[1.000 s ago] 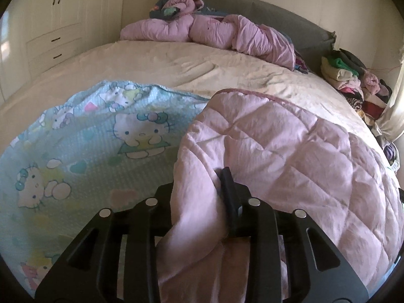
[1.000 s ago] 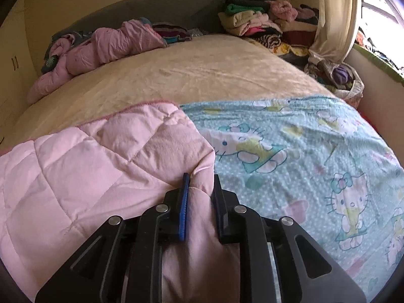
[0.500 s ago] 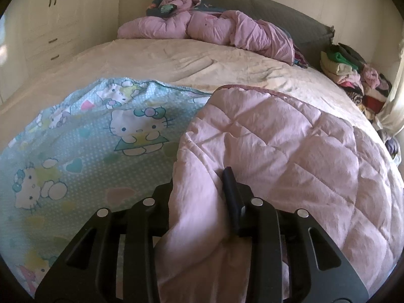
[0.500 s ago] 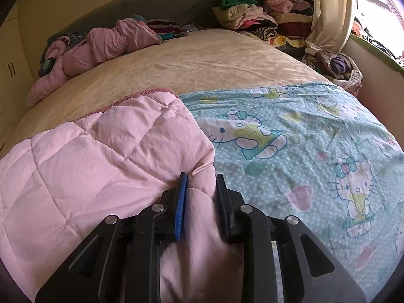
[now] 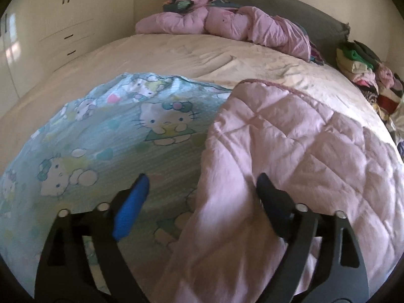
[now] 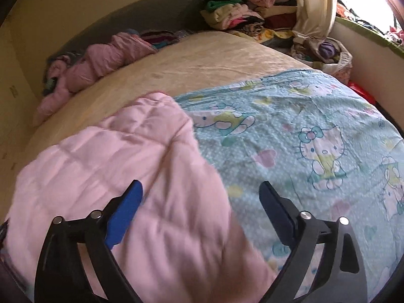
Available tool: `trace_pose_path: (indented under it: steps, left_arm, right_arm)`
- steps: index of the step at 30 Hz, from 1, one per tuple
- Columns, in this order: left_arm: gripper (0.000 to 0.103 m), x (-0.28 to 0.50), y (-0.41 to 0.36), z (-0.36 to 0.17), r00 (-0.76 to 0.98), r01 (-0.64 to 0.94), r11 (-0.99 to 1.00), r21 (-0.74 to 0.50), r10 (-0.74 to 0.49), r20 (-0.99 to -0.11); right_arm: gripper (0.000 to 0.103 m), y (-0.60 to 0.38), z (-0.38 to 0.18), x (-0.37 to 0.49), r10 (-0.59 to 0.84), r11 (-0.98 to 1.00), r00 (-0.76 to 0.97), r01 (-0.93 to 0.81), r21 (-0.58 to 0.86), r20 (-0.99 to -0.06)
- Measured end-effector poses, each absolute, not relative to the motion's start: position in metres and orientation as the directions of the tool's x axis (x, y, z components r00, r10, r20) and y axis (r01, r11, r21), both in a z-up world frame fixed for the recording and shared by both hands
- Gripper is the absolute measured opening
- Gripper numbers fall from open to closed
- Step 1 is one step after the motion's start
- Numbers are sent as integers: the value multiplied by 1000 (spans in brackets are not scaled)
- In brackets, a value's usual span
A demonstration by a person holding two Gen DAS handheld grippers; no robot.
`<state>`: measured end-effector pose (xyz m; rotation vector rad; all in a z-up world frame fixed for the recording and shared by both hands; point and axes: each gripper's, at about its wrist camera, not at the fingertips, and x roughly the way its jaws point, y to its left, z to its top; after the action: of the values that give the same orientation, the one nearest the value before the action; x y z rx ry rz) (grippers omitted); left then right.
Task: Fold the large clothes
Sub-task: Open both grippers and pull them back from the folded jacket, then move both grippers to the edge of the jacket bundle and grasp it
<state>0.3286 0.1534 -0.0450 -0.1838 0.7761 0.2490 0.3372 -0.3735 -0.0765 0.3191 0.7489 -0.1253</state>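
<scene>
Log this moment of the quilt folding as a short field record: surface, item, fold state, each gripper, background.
surface: bed with cream sheet
item: quilt, pink quilted side folded over its cartoon-cat print side
fold state: pink flap lies across part of the print side; print still exposed beside it
left gripper: jaws have just been opening, now wide, pink fabric edge between them, not pinched
right gripper: jaws have just been opening, now wide over the flap edge, nothing pinched
background: crumpled pink bedding at headboard; stacked clothes beside bed
</scene>
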Motion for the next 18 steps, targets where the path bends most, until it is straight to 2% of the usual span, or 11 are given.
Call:
trace_pose_path:
  steps: [1,2,5,9,18]
  left_arm:
    - [92,323,153,-40,692,-294,952,-82,152,-706]
    - [94,317,154,-35,701,-296,950,-98,146,-698]
    - [94,297,149,-15,735,-272,953,-130,119,-667]
    - [94,269,135,10,770,-263,961,-80,160,-617]
    - [94,209,119,30,805,-248,966,-68,166,-569]
  right_arm:
    - [98,-372,-71,329,19,946,737,206,251,-676]
    - [98,-370,-66,322,38,948,748,184,261,-663]
    - [99,-363,-46,294,89,954,781,113,279,-619]
    - [99,-357,-25,268,144,951,806,48,305,-575]
    - [99,-355,-1,221,215,937,836,-32,347,-504]
